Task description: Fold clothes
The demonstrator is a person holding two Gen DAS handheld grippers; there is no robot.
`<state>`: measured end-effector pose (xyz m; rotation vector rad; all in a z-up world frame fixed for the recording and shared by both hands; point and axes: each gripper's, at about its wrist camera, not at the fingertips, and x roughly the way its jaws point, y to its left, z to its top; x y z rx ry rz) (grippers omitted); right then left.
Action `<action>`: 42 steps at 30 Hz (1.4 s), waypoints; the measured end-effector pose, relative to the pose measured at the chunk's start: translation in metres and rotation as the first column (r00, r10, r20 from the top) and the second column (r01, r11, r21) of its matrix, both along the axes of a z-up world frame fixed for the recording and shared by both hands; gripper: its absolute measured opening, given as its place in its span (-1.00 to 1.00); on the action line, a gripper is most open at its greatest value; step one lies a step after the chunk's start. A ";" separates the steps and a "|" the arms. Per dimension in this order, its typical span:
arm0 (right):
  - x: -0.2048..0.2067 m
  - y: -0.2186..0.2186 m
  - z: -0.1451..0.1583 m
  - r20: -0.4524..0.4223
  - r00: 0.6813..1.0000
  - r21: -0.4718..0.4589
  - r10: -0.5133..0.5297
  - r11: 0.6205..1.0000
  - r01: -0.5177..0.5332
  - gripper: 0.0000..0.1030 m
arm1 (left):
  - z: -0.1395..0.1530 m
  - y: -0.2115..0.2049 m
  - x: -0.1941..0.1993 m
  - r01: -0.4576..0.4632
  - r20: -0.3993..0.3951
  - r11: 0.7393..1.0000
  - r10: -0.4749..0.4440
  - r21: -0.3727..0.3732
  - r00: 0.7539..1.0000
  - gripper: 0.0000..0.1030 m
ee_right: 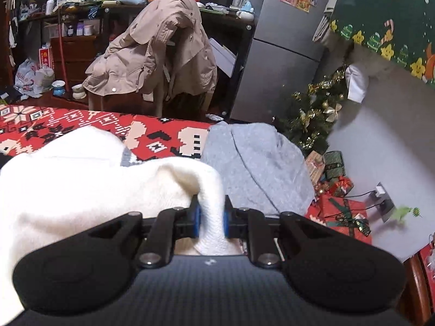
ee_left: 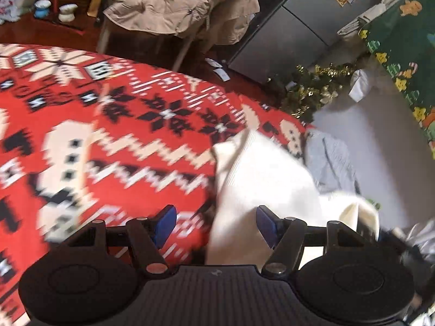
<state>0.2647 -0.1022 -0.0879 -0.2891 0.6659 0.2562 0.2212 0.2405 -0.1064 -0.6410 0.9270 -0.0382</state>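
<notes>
A white knitted garment (ee_right: 81,179) lies bunched on the red patterned cloth (ee_right: 89,125). My right gripper (ee_right: 211,221) is shut on a fold of it, white fabric pinched between the blue pads (ee_right: 197,221). In the left wrist view the same white garment (ee_left: 261,179) hangs in a raised fold over the red patterned cloth (ee_left: 108,135). My left gripper (ee_left: 216,224) is open, its blue pads (ee_left: 167,224) wide apart, with the garment's edge lying between them and untouched. A light grey-blue garment (ee_right: 252,163) lies to the right of the white one, seen also as the grey-blue garment (ee_left: 331,160).
A chair with a beige jacket (ee_right: 155,51) stands behind the surface. A grey fridge (ee_right: 280,54) is at the back right, a small decorated tree (ee_right: 318,119) and wrapped gifts (ee_right: 337,190) beside the grey wall. Cluttered shelves (ee_right: 76,13) fill the back left.
</notes>
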 end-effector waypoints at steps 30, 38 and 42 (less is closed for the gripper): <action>-0.016 0.166 0.114 0.155 0.967 0.022 0.201 0.978 -0.207 -0.50 | 0.085 0.059 -0.082 -0.238 0.203 0.955 0.201 0.176 0.958 -0.40; -0.038 0.173 0.077 -0.009 0.976 0.121 0.218 0.969 -0.215 0.04 | 0.036 0.094 -0.121 -0.279 0.053 0.957 0.276 0.074 0.960 0.11; -0.072 0.142 0.063 -0.024 0.978 0.194 0.208 0.961 -0.199 0.71 | 0.037 0.086 -0.152 -0.248 0.042 0.964 0.245 0.093 0.969 0.11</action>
